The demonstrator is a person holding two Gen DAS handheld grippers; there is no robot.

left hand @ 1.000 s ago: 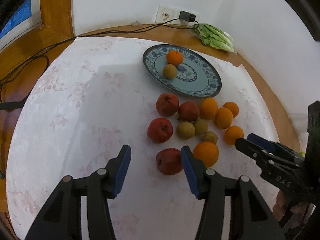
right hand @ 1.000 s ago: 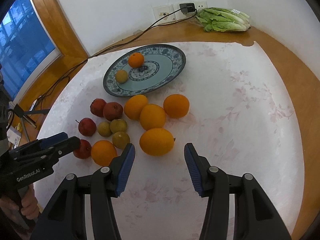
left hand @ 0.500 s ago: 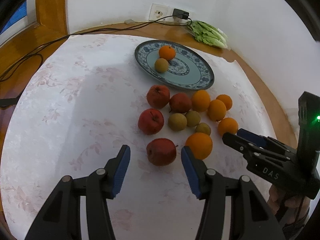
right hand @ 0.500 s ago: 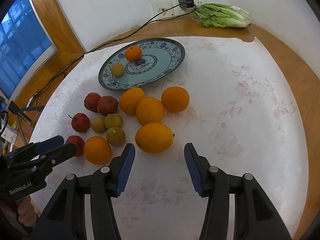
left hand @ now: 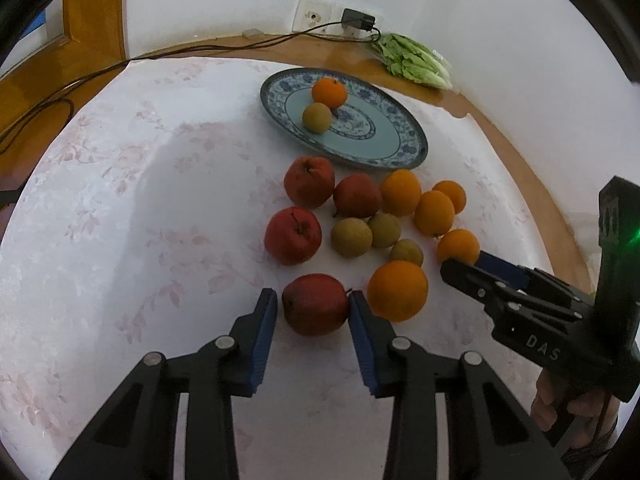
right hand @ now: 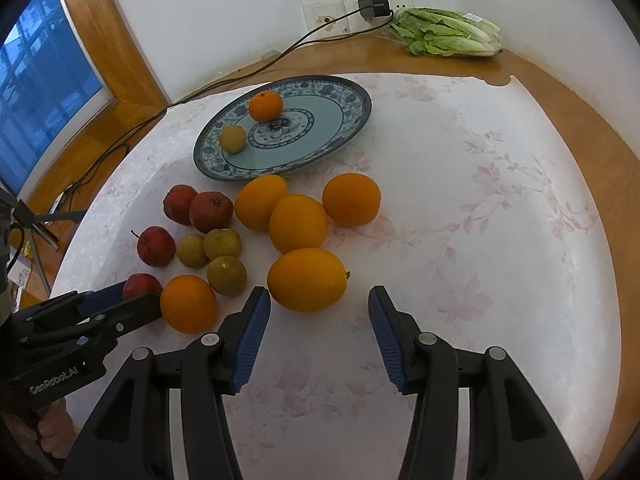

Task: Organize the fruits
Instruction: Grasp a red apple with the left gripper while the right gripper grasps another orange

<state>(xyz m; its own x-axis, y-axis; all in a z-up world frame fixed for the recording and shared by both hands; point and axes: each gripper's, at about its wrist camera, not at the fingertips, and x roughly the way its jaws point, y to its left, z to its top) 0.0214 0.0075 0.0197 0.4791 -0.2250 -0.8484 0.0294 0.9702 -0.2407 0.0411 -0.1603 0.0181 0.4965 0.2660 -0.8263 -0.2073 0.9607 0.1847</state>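
White-walled corner, floral cloth over a wooden bench (left hand: 500,136): fruit sorting barely begun.
Left tool (left hand: 312,308) closing around a red apple (left hand: 315,304); loose pile beside it; far plate (left hand: 400,148) holds two fruits; right tool (right hand: 316,312) spread, empty.

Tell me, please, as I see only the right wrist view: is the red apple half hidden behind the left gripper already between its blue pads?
Observer: Yes. The round red apple sits between the left gripper's blue ribbed pads. The jaws are closing, and a thin gap seems to remain at one pad.
Operator: Does the neighbouring orange sit between them too?
Observer: No, the large round orange lies just outside one finger.
Operator: Is a lamp lit on my gripper?
Observer: Yes, a green light glows on the right gripper's black body.
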